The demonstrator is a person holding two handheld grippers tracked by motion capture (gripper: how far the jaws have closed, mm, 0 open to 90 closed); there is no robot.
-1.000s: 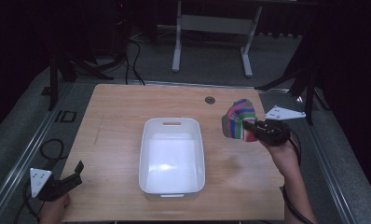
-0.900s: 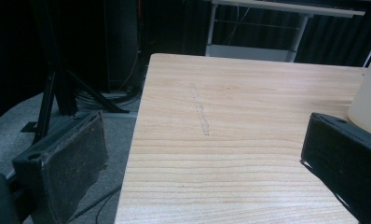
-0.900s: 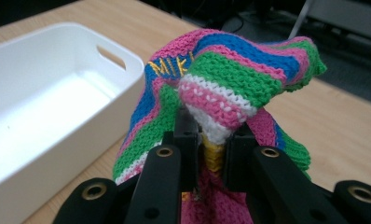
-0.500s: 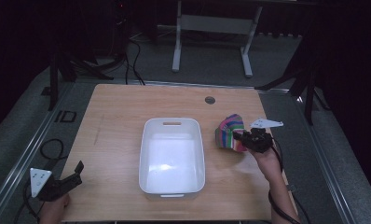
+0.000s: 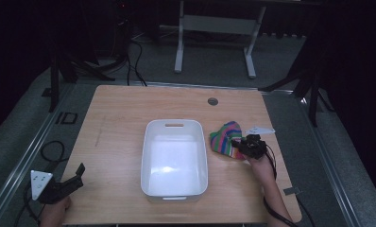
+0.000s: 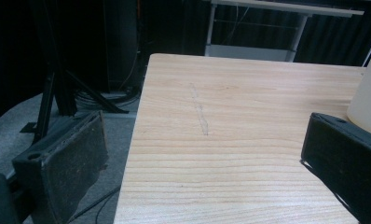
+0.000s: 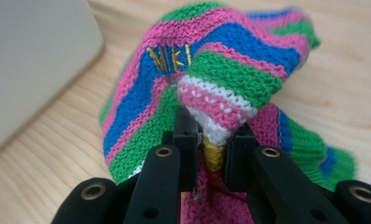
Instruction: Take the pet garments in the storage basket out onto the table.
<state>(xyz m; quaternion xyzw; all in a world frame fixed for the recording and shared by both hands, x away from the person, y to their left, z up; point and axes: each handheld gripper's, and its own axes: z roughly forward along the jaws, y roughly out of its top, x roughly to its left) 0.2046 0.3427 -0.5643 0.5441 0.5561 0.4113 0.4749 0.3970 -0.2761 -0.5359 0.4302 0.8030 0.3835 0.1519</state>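
- The right hand-held gripper point(image 5: 243, 145) has come down from mid-air at the bench's right side and now sits low over the light wooden bench point(image 5: 120, 123), just right of the tub.
- Its jaws are pressed together, pinching a fold of the striped knitted cloth point(image 7: 230, 70), a soft piece in pink, green, blue and white yarn.
- In the high view the striped knitted cloth point(image 5: 225, 138) lies bunched on the bench, just beside the tub's right wall and outside it.
- Judging from this, the cloth has been lowered onto the bench, not into the tub; letting go seems the likely next step.
- The white rectangular plastic tub point(image 5: 150, 156) stands at the middle of the bench, and nothing lies inside it.
- The left hand-held gripper point(image 5: 72, 178) has kept its place at the near left corner, jaws spread wide with nothing between them.
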